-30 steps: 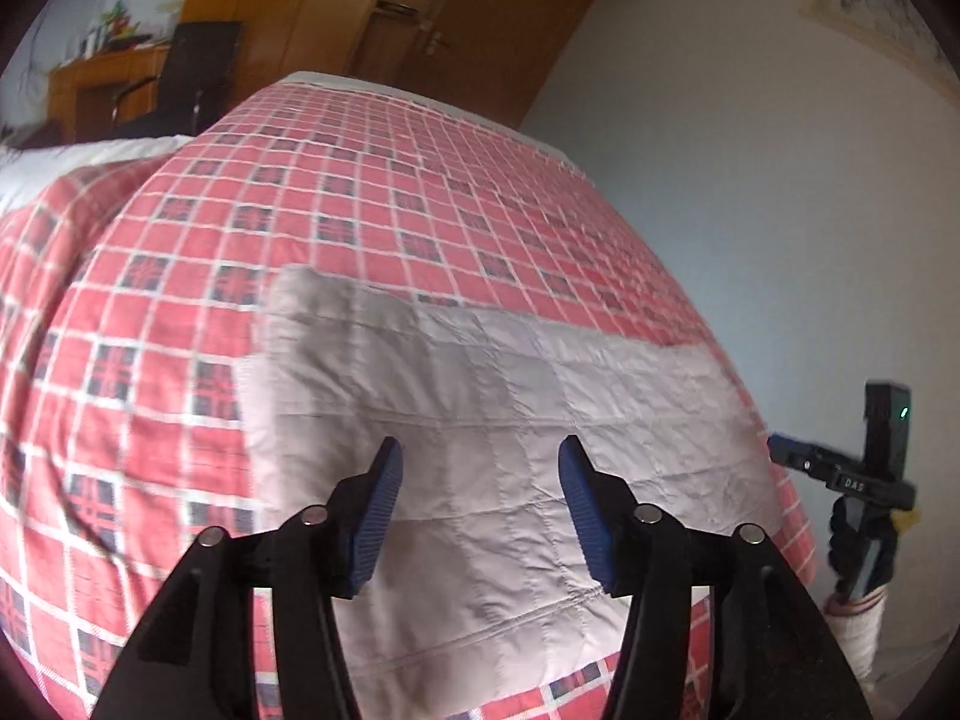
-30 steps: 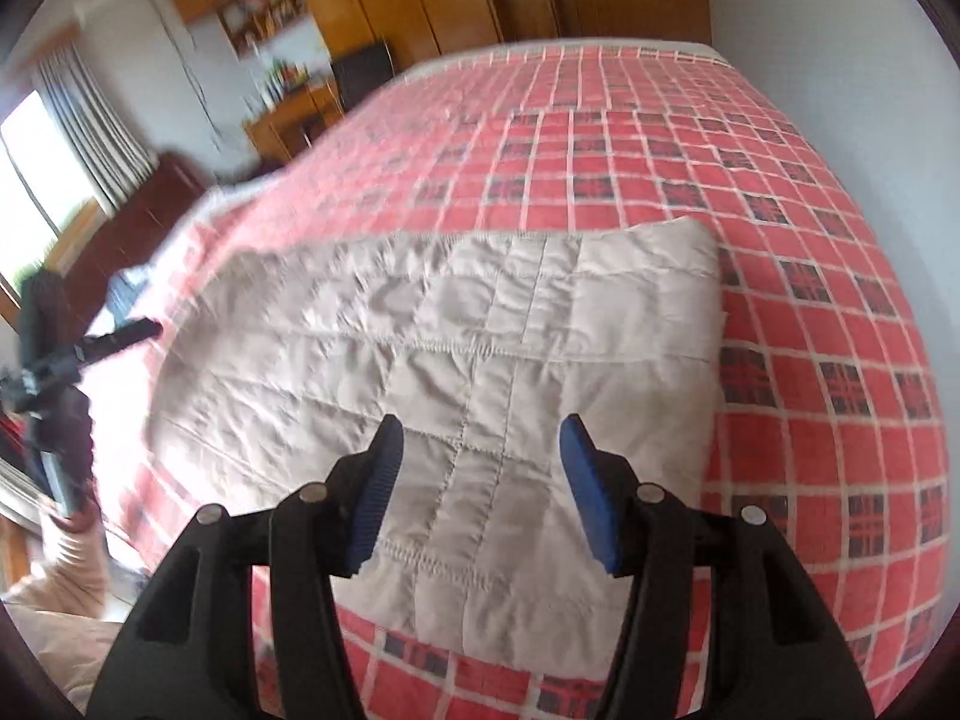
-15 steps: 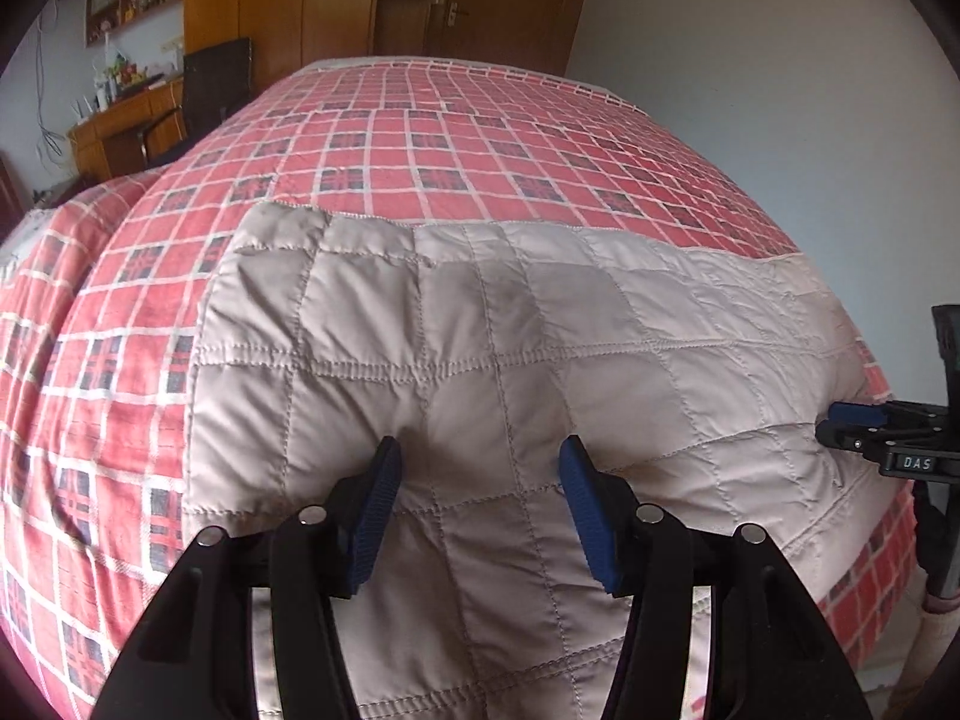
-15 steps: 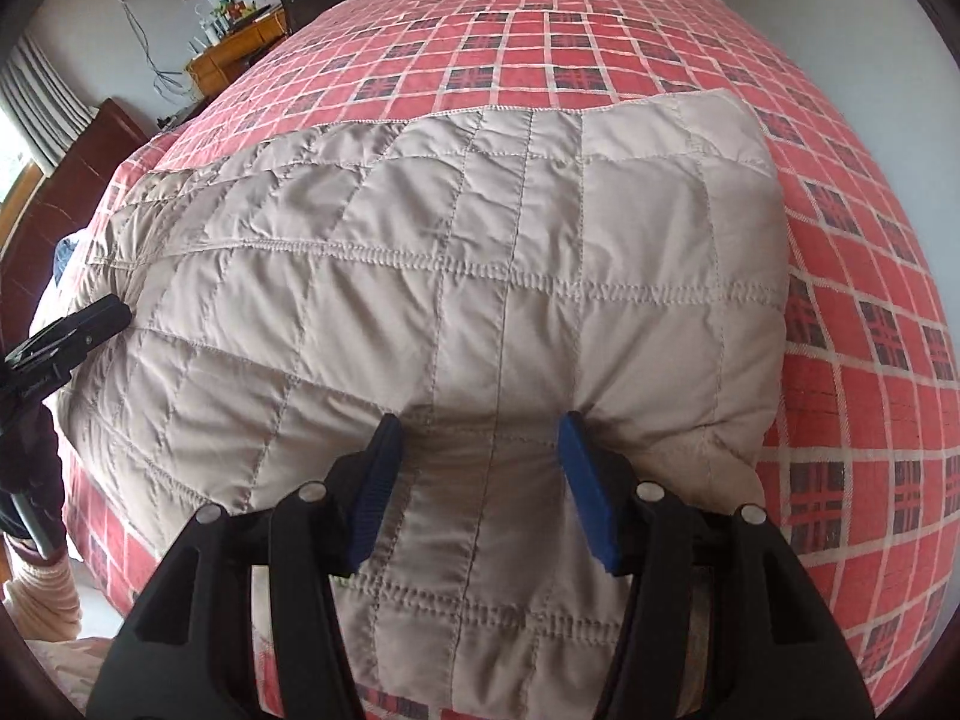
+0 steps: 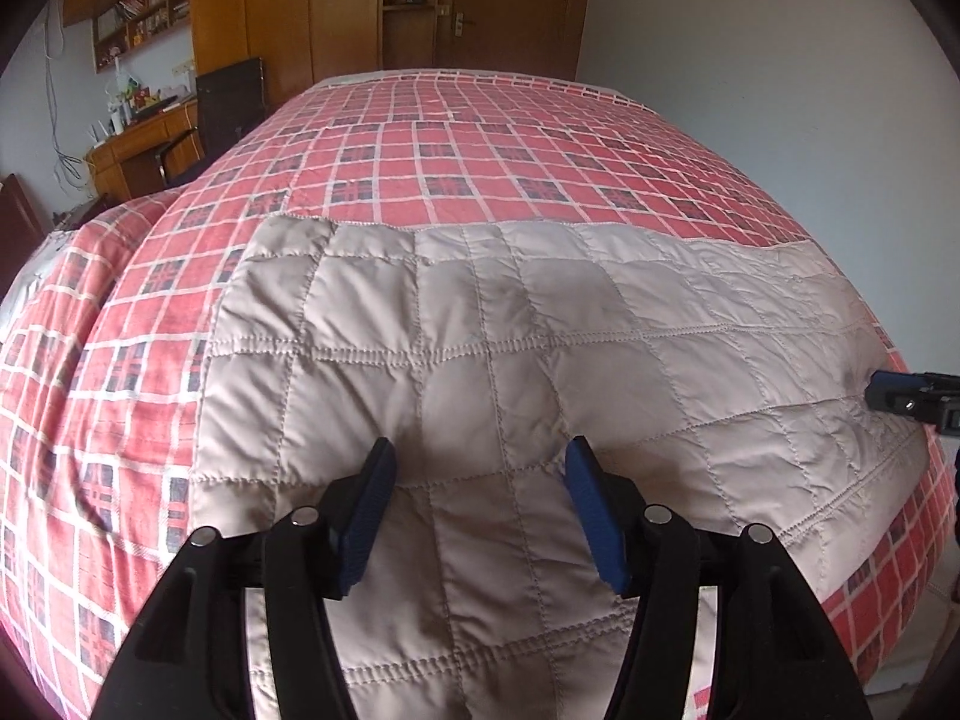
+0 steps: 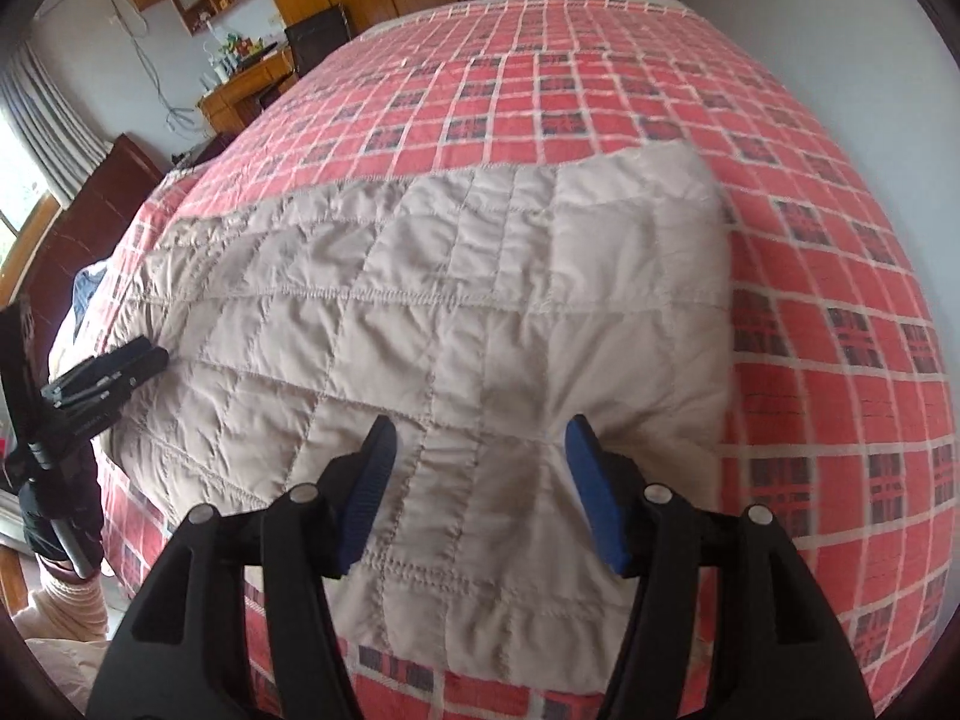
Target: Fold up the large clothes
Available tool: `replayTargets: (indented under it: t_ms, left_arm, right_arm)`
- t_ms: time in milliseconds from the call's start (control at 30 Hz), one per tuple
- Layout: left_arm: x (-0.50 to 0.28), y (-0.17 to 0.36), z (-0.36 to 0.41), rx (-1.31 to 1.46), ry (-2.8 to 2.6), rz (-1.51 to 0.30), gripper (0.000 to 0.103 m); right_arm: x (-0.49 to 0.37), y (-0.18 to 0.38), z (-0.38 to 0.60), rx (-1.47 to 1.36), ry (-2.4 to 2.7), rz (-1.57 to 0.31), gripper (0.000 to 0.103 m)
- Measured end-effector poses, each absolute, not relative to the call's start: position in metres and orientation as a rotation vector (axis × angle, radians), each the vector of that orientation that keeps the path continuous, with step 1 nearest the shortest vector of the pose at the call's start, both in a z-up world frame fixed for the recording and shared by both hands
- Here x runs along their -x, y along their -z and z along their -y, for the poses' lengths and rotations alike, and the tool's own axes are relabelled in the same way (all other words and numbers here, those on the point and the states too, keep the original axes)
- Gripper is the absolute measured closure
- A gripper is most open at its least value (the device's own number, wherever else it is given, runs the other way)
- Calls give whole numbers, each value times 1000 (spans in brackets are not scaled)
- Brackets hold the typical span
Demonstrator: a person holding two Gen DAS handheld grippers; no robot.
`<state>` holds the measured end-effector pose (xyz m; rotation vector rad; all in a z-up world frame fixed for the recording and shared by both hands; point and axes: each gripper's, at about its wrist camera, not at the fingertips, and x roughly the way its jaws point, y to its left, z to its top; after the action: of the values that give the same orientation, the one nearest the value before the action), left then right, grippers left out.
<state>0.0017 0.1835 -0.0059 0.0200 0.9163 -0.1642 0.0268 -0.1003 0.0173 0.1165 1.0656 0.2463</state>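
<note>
The big beige quilted garment (image 5: 516, 360) lies spread flat on the bed (image 5: 456, 150), near the front edge, on top of the red checked cover. It looks like it has already been folded into a wide block.

A second ago both tongs were higher up and farther back, and much more of the red cover showed around the garment. Now both have come down low and close. The left tongs (image 5: 477, 468) sit near the left end of the garment, and the right tongs (image 6: 477, 450) sit near its right end. Both pairs are wide open, with the blue fingers (image 5: 369, 510) spread apart and nothing held between them. The tips seem to press on the padded cloth, which puffs up a little in the gap.

In the left view, the other tongs poke in at the far right edge (image 5: 912, 399). In the right view, the other tongs show at the left edge (image 6: 108, 375).

I think this means the person is getting ready to pinch the cloth at both ends. The grab is not yet done. The puffy cloth is thick and may slip, so a deep bite would help.
</note>
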Motion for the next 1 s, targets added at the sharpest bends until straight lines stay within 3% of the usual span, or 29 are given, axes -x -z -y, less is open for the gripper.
replayTargets:
  t_ms: [267, 833, 1000]
  left_arm:
    - [-1, 0, -187, -20, 154, -901, 42]
    - [-3, 6, -189, -13, 159, -911, 39]
    - [-3, 8, -188, -12, 159, -911, 37]
  right_arm:
    - [-16, -38, 157, -179, -150, -1021, 31]
    - [-25, 41, 190, -456, -380, -1167, 26]
    - [-24, 46, 184, -497, -427, -1151, 40]
